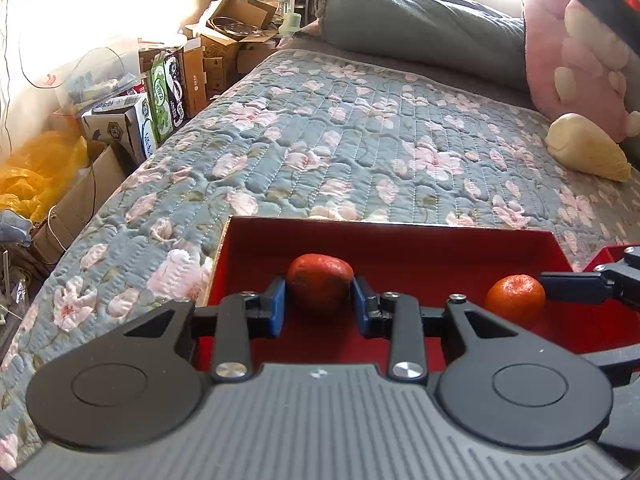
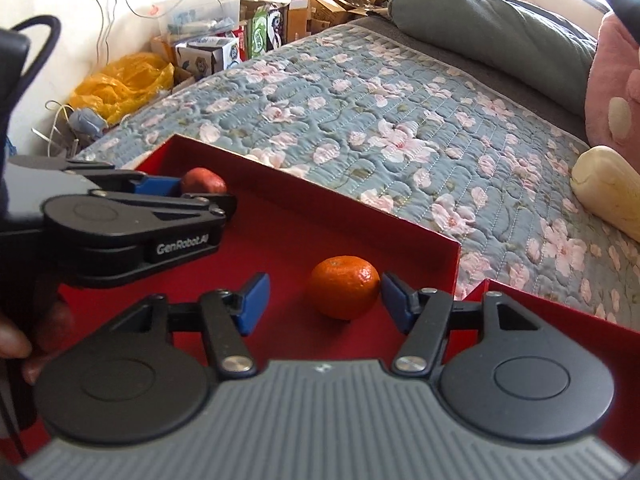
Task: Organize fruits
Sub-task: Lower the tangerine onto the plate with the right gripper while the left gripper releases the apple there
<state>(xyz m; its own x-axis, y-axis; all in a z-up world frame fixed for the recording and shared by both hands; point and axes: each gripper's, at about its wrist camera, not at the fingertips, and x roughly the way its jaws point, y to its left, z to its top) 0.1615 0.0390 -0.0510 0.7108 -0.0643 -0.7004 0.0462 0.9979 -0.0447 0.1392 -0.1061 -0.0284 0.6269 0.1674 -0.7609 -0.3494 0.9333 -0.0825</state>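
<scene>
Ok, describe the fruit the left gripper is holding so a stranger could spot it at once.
On the floral quilt sits an open red box. Two fruits lie inside; the left gripper clamps the darker, reddish, rough-skinned one near the box's left wall. Its neighbour is a brighter, glossy orange mandarin.

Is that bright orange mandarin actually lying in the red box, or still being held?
In the box, not held. The mandarin rests on the red box floor, and the right claw stands open around it, a gap at each side.
</scene>
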